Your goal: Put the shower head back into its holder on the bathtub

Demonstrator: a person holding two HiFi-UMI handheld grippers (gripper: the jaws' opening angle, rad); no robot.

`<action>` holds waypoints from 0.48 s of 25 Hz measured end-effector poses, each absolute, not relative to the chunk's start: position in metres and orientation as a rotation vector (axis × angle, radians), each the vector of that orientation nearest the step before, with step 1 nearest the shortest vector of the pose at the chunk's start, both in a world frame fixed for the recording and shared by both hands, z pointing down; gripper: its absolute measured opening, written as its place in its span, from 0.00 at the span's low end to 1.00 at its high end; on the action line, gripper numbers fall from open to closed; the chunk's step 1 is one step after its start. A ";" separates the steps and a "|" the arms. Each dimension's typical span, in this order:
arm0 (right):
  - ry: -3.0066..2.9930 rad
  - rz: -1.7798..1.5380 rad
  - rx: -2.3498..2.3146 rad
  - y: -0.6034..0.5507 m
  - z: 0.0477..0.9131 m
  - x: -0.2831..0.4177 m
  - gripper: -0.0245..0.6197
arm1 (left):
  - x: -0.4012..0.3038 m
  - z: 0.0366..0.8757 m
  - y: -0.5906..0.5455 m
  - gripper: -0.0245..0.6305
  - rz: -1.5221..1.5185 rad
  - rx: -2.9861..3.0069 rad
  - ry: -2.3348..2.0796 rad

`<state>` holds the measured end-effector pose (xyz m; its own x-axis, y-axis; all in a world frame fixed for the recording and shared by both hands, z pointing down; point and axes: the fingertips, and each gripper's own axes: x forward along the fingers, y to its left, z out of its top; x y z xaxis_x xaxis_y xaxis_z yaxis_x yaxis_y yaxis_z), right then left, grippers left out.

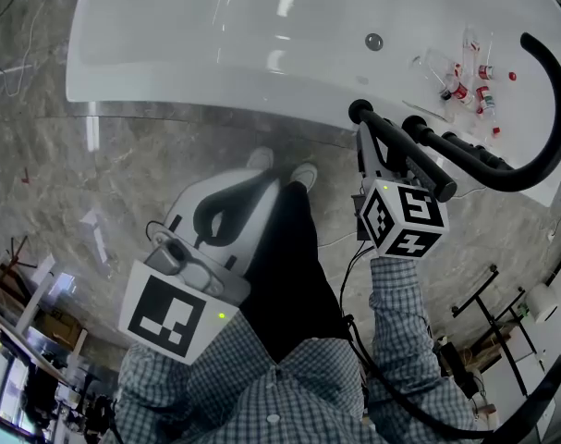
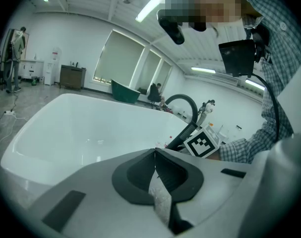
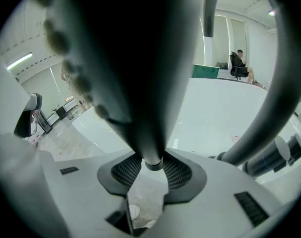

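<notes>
The black shower head (image 1: 419, 160) hangs over the near rim of the white bathtub (image 1: 215, 54), and its black hose (image 1: 550, 118) loops round to the right. My right gripper (image 1: 377, 151) is shut on it. In the right gripper view the shower head (image 3: 135, 68) fills the middle and its narrow end sits clamped between the jaws of the right gripper (image 3: 151, 162). My left gripper (image 1: 248, 192) is held low over the floor, shut and empty; in its own view the left gripper (image 2: 155, 152) has its jaws pressed together. I cannot pick out the holder.
Several small bottles (image 1: 465, 81) lie on the tub's rim at the right. A round drain fitting (image 1: 373, 41) sits in the tub wall. The grey marble floor (image 1: 77, 183) spreads to the left. Black stands (image 1: 488, 294) and cables are at the lower right.
</notes>
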<state>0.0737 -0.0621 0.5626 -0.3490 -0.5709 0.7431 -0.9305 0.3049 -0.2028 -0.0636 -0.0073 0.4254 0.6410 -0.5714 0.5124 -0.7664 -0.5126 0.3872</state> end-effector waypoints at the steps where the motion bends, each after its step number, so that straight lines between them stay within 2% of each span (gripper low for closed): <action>1: -2.025 0.851 1.320 -0.062 0.564 0.072 0.25 | -0.065 0.426 -0.007 0.05 0.430 2.265 -1.040; 12: -1.970 0.814 1.290 -0.068 0.580 0.068 0.25 | -0.074 0.430 -0.007 0.05 0.425 2.241 -1.055</action>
